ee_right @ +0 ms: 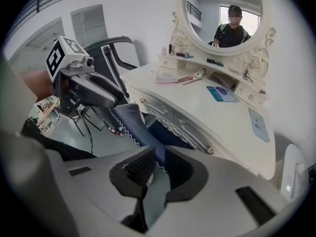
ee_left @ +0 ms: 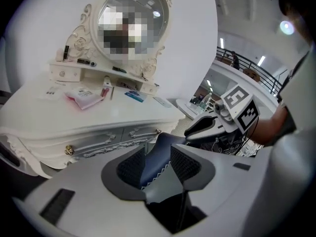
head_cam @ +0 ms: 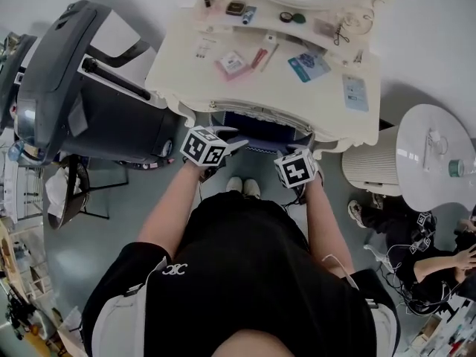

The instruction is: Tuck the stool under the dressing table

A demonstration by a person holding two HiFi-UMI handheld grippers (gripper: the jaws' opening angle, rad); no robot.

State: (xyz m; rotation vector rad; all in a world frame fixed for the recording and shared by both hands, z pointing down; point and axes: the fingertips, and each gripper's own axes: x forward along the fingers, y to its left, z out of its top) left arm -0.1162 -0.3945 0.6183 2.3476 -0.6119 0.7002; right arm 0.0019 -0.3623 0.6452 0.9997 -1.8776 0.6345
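While the person stands in front of the cream desk (head_cam: 327, 110), both tools are clamped onto the near edge of the stool (head_cam: 260, 130), a navy padded seat with a white zigzag trim. The stool sits at the desk's front, in the knee gap between the drawers, its far part tucked beneath the desk's carved edge and its near rim still poking out.

The left gripper (head_cam: 238, 143) holds the rim at the left end of the desk's opening. In the left gripper view its fingers (ee_left: 131, 168) pinch the navy cushion (ee_left: 165, 144) between their ribbed pads. The right gripper (head_cam: 305, 152) holds the rim at the right end of the opening. Its fingers (ee_right: 138, 167) likewise press on the trimmed cushion edge (ee_right: 131, 120), which fills the gap between them.

Small cosmetics and cards lie scattered on the desk top, and an oval mirror (ee_right: 224, 14) stands at the desk's back. The person's pale shoes (head_cam: 243, 187) are planted on the grey floor just short of the desk.
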